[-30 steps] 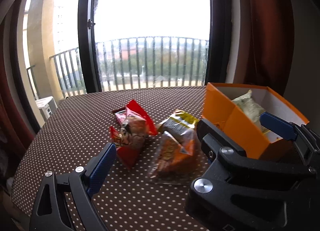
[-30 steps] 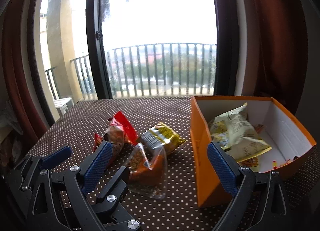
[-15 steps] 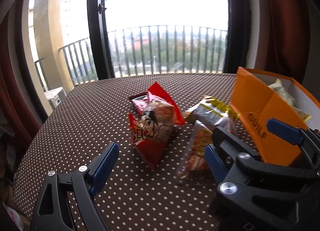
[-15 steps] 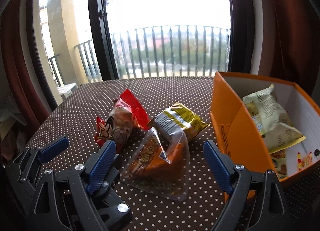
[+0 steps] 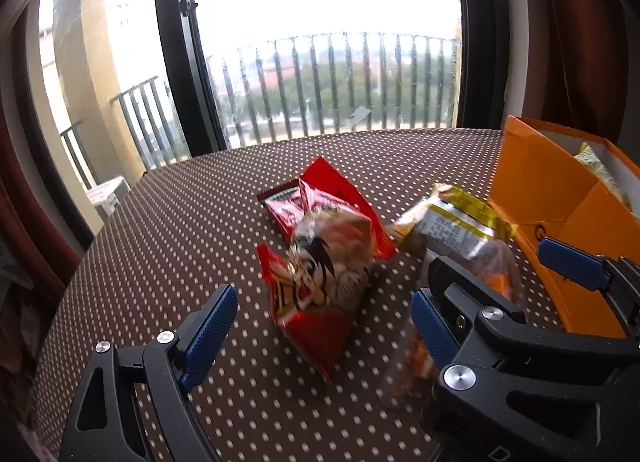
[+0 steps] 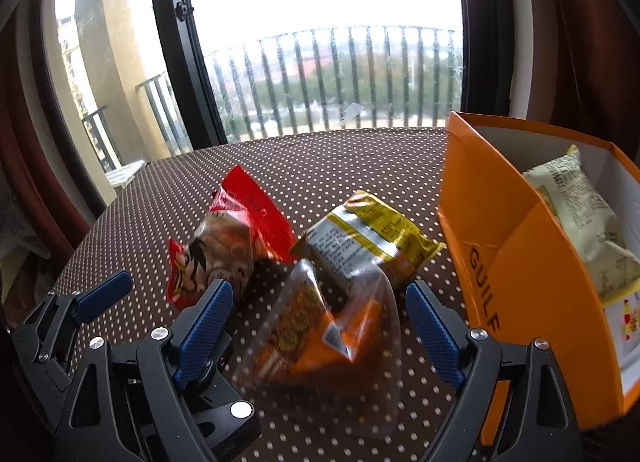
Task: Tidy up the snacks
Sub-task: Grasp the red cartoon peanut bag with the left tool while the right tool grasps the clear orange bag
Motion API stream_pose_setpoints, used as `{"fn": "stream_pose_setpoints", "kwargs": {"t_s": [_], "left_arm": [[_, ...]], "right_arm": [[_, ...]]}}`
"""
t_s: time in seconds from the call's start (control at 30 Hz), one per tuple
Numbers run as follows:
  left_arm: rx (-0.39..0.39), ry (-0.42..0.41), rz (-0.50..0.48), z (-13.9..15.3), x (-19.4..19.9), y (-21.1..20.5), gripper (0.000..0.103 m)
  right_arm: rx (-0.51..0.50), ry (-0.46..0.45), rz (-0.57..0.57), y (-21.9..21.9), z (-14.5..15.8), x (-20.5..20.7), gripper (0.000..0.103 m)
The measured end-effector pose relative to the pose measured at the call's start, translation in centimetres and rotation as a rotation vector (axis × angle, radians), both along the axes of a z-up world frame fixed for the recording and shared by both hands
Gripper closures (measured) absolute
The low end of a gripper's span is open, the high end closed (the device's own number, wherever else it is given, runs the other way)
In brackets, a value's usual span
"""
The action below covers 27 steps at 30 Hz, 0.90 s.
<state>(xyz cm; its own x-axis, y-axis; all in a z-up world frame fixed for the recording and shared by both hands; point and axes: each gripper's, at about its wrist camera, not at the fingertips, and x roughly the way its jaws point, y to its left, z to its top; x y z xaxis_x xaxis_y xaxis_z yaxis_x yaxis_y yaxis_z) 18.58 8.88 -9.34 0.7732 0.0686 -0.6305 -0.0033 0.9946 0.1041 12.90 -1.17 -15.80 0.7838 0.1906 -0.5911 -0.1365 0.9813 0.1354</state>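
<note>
Both tongs, left gripper (image 5: 324, 320) and right gripper (image 6: 320, 326), are open around the red bag (image 5: 320, 282) and orange bag (image 6: 320, 338), probably to move them into the box (image 6: 520, 262).

Both grippers have come forward and lower over the table (image 6: 360, 150), side by side. Left gripper (image 5: 324, 326): the red snack bag (image 5: 320, 282), formerly well ahead, now lies between its spread blue pads (image 5: 208, 330), untouched. Right gripper (image 6: 320, 326): the clear orange-filled snack bag (image 6: 320, 338), formerly ahead and left of centre, now sits between its wide-set fingers, not pressed. Orange box (image 6: 516, 262): shifted toward the right edge in both views, larger.
</note>
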Motion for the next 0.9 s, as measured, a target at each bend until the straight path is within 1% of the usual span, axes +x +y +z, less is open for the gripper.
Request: {"fn": "stream_pose_setpoints", "kwargs": {"t_s": [0.2, 0.3, 0.4, 0.47, 0.67, 0.7, 0.77, 0.8, 0.87, 0.9], "left_arm": [[0.025, 0.032, 0.011, -0.5, 2.7, 0.5, 0.012], [0.012, 0.059, 0.015, -1.0, 4.1, 0.9, 0.012], [0.022, 0.069, 0.009, -1.5, 5.2, 0.7, 0.012], [0.028, 0.074, 0.005, -1.9, 5.7, 0.4, 0.012], [0.007, 0.109, 0.001, -3.2, 6.5, 0.4, 0.013], [0.012, 0.116, 0.005, -3.4, 6.5, 0.3, 0.014], [0.027, 0.117, 0.012, -3.6, 6.5, 0.3, 0.026], [0.025, 0.116, 0.005, -3.7, 6.4, 0.3, 0.028], [0.023, 0.110, -0.001, -3.7, 6.0, 0.3, 0.036], [0.024, 0.108, 0.002, -3.7, 5.8, 0.2, 0.038]], "right_arm": [[0.014, 0.009, -0.009, 0.3, -0.1, 1.6, 0.013], [0.032, 0.027, -0.015, 0.3, -0.3, 2.5, 0.013], [0.059, 0.048, -0.023, 0.1, -0.8, 3.2, 0.013], [0.055, 0.063, -0.039, -0.2, -1.0, 3.5, 0.013], [0.017, 0.090, -0.068, -0.5, -1.5, 3.9, 0.013], [0.014, 0.098, -0.073, -0.5, -1.6, 3.9, 0.013], [0.010, 0.109, -0.076, -0.5, -1.6, 3.9, 0.013], [0.006, 0.112, -0.075, -0.4, -1.6, 3.8, 0.013], [0.003, 0.107, -0.077, -0.4, -1.5, 3.5, 0.013], [0.003, 0.106, -0.078, -0.3, -1.5, 3.4, 0.013]]}}
